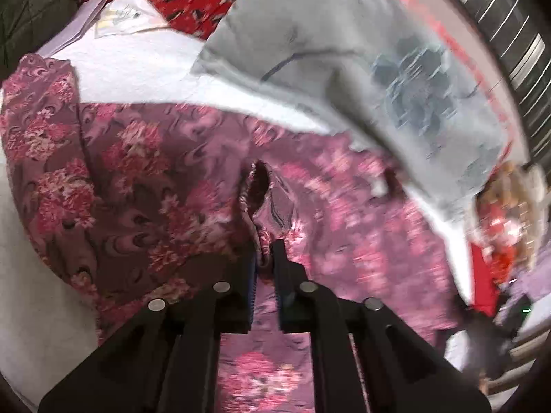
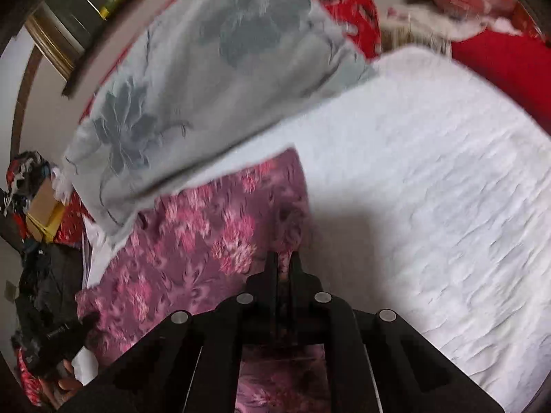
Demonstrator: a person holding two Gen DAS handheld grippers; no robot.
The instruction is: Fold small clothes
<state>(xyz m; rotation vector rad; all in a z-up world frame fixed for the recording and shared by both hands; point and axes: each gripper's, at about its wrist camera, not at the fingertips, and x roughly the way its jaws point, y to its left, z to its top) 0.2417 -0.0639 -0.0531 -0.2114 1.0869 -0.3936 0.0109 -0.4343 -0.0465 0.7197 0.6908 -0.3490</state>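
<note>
Floral garment (image 1: 144,172): soft, limp, light; your left gripper (image 1: 264,258) and right gripper (image 2: 283,261) are both pinched onto its fabric; hold near edges.

Light: bright, soft daylight, even in both views
Shadow: grey patch on white bed sheet (image 2: 430,189) just right of right gripper (image 2: 284,258)
Glare: none strong; sheet near washed out
Blur: heavy smear on pink floral cloth (image 1: 144,172) right of left gripper (image 1: 264,258); grey floral cloth (image 1: 344,51) beyond it soft
Sharpest: gripper bodies, bolts
Distortion: fisheye bending, dark corners
</note>
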